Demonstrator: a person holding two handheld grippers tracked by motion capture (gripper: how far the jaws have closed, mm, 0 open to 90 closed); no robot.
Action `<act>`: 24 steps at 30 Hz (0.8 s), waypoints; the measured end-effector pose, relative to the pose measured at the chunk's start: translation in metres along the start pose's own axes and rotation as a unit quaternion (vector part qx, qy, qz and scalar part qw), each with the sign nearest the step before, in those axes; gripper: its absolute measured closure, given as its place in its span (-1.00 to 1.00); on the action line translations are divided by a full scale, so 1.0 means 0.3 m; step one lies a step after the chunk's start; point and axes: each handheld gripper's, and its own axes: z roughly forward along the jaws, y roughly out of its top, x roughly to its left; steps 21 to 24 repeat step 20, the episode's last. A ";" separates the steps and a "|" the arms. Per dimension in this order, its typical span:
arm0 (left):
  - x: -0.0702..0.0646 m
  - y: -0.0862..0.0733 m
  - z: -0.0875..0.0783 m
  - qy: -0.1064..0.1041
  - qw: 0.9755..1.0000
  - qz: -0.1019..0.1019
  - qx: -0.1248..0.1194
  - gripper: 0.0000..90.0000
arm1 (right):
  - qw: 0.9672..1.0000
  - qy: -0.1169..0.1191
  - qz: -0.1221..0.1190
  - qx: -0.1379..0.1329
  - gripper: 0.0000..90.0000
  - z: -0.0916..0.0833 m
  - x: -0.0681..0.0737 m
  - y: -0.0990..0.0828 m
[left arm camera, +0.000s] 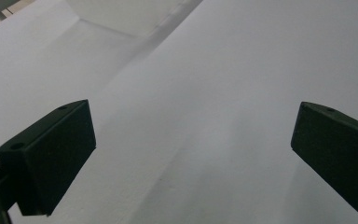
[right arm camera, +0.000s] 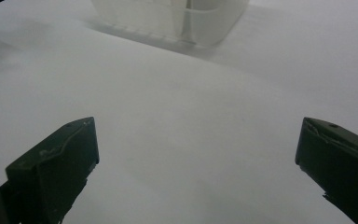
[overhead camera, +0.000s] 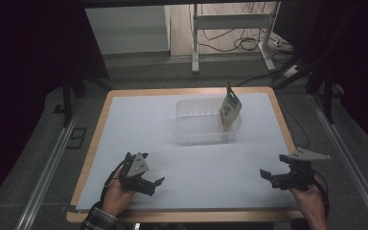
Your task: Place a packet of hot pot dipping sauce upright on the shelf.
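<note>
Your left gripper [overhead camera: 146,179] sits at seven o'clock near the table's [overhead camera: 191,211] front edge, jaws spread wide on nothing; your right gripper [overhead camera: 274,177] at five o'clock is likewise spread and empty. Bare white surface lies between them and ahead. At twelve o'clock stands the clear tub [overhead camera: 196,129], its top cut off in the right gripper view. A packet [overhead camera: 230,110] leans upright inside its right end; its print is unreadable.

Wooden-edged table [overhead camera: 97,125] covered by a white sheet [overhead camera: 143,129]. A clear plastic tub [overhead camera: 196,129] stands on the sheet toward the far side, right of centre, with a packet [overhead camera: 230,111] leaning upright inside it.
</note>
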 end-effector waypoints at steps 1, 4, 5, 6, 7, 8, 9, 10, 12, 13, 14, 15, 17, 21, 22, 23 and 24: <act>-0.001 0.000 0.000 -0.001 1.000 0.001 0.000 -1.00 | 1.000 -0.002 0.003 0.001 -1.00 -0.006 -0.004 -0.006; -0.002 -0.001 0.002 -0.001 1.000 -0.002 -0.001 -1.00 | 1.000 -0.009 0.012 0.001 -1.00 -0.022 -0.017 -0.024; -0.002 -0.001 0.003 -0.001 1.000 -0.002 -0.001 -1.00 | 1.000 -0.012 0.015 0.003 -1.00 -0.027 -0.021 -0.030; -0.002 -0.001 0.003 -0.001 1.000 -0.002 0.000 -1.00 | 1.000 -0.016 0.017 0.004 -1.00 -0.030 -0.025 -0.036; -0.002 -0.001 0.003 -0.001 1.000 -0.002 0.000 -1.00 | 1.000 -0.020 0.021 0.006 -1.00 -0.033 -0.029 -0.042; -0.003 -0.001 0.003 -0.001 1.000 -0.001 0.000 -1.00 | 0.999 -0.022 0.025 0.008 -1.00 -0.036 -0.033 -0.048; -0.003 -0.001 0.004 -0.002 1.000 -0.001 0.001 -1.00 | 0.999 -0.022 0.031 0.010 -1.00 -0.038 -0.036 -0.055; -0.003 -0.001 0.004 -0.002 1.000 0.000 0.002 -1.00 | 0.999 -0.024 0.032 0.013 -1.00 -0.039 -0.039 -0.058; -0.003 0.000 0.004 -0.002 1.000 0.000 0.002 -1.00 | 0.999 -0.029 0.035 0.022 -1.00 -0.038 -0.043 -0.068; -0.003 0.000 0.004 -0.002 1.000 0.000 0.002 -1.00 | 0.999 -0.030 0.036 0.025 -1.00 -0.036 -0.044 -0.070; -0.003 0.000 0.004 -0.001 1.000 0.000 0.003 -1.00 | 0.998 -0.032 0.036 0.031 -1.00 -0.033 -0.045 -0.074; -0.003 -0.001 0.005 -0.001 1.000 0.000 0.003 -1.00 | 0.998 -0.033 0.037 0.035 -1.00 -0.031 -0.046 -0.076; -0.002 0.000 0.004 -0.001 1.000 0.002 0.005 -1.00 | 0.998 -0.035 0.037 0.039 -1.00 -0.027 -0.048 -0.078; -0.002 0.001 0.005 0.000 1.000 0.003 0.005 -1.00 | 0.998 -0.033 0.038 0.044 -1.00 -0.024 -0.048 -0.078; -0.002 0.001 0.005 0.000 1.000 0.003 0.005 -1.00 | 0.998 -0.033 0.038 0.044 -1.00 -0.024 -0.048 -0.078; -0.002 0.001 0.005 0.000 1.000 0.003 0.005 -1.00 | 0.998 -0.033 0.038 0.044 -1.00 -0.024 -0.048 -0.078; -0.002 0.001 0.005 0.000 1.000 0.003 0.005 -1.00 | 0.998 -0.033 0.038 0.044 -1.00 -0.024 -0.048 -0.078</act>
